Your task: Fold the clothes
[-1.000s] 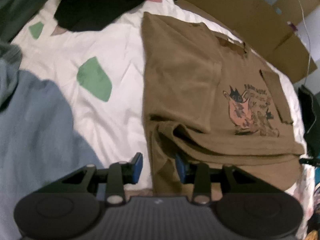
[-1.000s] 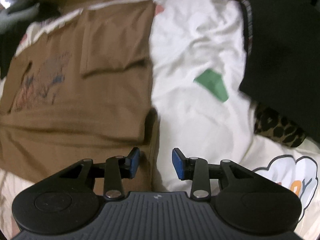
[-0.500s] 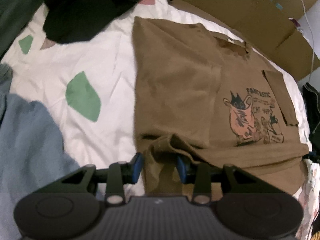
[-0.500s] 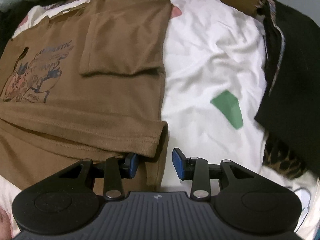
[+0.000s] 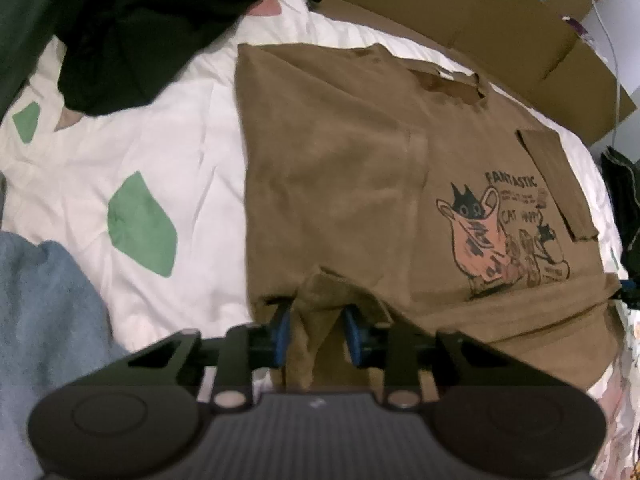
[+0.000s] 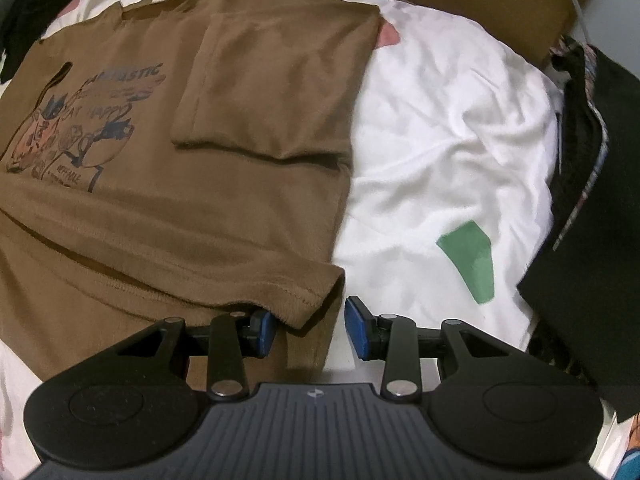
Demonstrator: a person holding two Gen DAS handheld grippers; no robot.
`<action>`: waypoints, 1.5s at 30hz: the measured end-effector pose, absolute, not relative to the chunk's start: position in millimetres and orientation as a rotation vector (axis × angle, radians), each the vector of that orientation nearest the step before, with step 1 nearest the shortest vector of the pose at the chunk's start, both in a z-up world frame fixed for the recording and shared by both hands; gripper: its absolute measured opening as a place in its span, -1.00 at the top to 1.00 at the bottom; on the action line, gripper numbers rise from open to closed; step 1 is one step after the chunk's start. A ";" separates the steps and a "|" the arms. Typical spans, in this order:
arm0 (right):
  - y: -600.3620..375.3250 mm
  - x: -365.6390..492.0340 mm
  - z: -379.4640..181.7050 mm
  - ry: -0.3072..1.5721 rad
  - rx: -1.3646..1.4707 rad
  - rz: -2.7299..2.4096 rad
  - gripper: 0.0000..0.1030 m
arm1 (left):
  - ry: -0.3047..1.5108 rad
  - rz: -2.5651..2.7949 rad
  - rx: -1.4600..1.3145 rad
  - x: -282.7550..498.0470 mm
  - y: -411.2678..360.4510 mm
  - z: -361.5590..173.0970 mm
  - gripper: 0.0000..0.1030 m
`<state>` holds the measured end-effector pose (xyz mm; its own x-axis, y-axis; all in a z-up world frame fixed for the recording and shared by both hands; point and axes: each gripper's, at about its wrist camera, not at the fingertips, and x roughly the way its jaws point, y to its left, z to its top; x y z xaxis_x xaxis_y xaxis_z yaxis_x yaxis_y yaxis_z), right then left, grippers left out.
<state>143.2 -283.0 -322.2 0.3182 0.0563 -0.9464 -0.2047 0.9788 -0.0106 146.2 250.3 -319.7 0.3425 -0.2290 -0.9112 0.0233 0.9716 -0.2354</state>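
Note:
A brown T-shirt (image 5: pixel 340 168) with a cat print lies flat on the white sheet (image 5: pixel 180 120), both sleeves folded in. Its near hem is doubled over. In the left wrist view my left gripper (image 5: pixel 318 332) straddles the near left hem corner. Its jaws are closing, and the cloth stands up in a pinched ridge between the blue pads. In the right wrist view the same T-shirt (image 6: pixel 240 180) fills the left half. My right gripper (image 6: pixel 310 330) is open at the near right hem corner. The folded corner drapes over its left fingertip (image 6: pixel 264 332), and the right fingertip (image 6: pixel 356 328) stays off the cloth.
A black garment (image 5: pixel 140 20) lies at the far left and a blue cloth (image 5: pixel 40 320) at the near left. Cardboard (image 5: pixel 480 12) lines the far edge of the bed. Another black garment (image 6: pixel 600 200) covers the right side. Green patches (image 6: pixel 472 256) mark the sheet (image 6: pixel 440 120).
Both grippers slid in onto the shirt's near hem corners. The left jaws narrowed around a ridge of cloth. The right gripper, beside the shirt's edge before, now has the corner between its fingers.

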 end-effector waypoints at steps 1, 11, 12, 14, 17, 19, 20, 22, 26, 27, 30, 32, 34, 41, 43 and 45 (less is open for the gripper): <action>-280.0 144.3 -322.6 1.234 -0.150 0.182 0.16 | 1.216 -0.167 -0.196 146.8 249.9 -320.0 0.42; -278.8 146.0 -322.6 1.164 -0.121 0.191 0.60 | 1.191 -0.165 -0.200 145.9 249.9 -320.1 0.84; -280.3 145.0 -322.2 1.155 -0.104 0.185 0.67 | 1.183 -0.168 -0.206 144.8 250.7 -318.9 0.86; -282.9 143.0 -320.8 1.132 -0.077 0.175 0.74 | 1.165 -0.170 -0.212 142.0 252.2 -316.0 0.89; -289.7 142.7 -317.7 1.114 -0.020 0.164 0.78 | 1.144 -0.154 -0.254 136.9 258.7 -313.5 0.93; -296.0 144.3 -315.8 1.110 0.027 0.151 0.80 | 1.138 -0.132 -0.305 135.7 267.3 -314.1 0.94; -299.9 146.0 -315.1 1.111 0.053 0.141 0.80 | 1.137 -0.121 -0.329 135.2 271.5 -314.9 0.94; -306.5 148.8 -314.4 1.112 0.103 0.116 0.85 | 1.141 -0.101 -0.380 135.3 279.4 -318.8 0.94; -315.0 152.4 -315.6 1.105 0.194 0.059 0.87 | 1.150 -0.062 -0.513 135.7 292.6 -327.8 0.94; -316.1 152.9 -316.8 1.107 0.209 0.052 0.87 | 1.151 -0.055 -0.538 136.1 294.4 -329.4 0.94; -317.5 153.3 -320.8 1.115 0.232 0.044 0.86 | 1.155 -0.059 -0.537 137.7 293.3 -330.2 0.93; -317.5 152.5 -321.9 1.119 0.237 0.047 0.85 | 1.157 -0.061 -0.536 138.8 292.5 -330.7 0.91; -317.5 151.8 -322.4 1.121 0.243 0.053 0.82 | 1.153 -0.067 -0.516 139.0 291.0 -329.8 0.73; -308.8 146.0 -317.5 1.107 0.146 0.096 0.19 | 1.144 -0.094 -0.438 139.4 285.1 -327.1 0.66; -305.8 145.3 -316.9 1.108 0.100 0.094 0.19 | 1.142 -0.100 -0.422 139.4 283.7 -327.2 0.66; -303.7 145.9 -318.3 1.111 0.069 0.086 0.19 | 1.134 -0.101 -0.415 139.7 282.4 -327.7 0.66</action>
<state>145.9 -303.7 -318.3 0.4410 0.1041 -0.8915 -0.0351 0.9945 0.0987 139.7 282.4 -327.7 0.4276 -0.2858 -0.8576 -0.1296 0.9195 -0.3711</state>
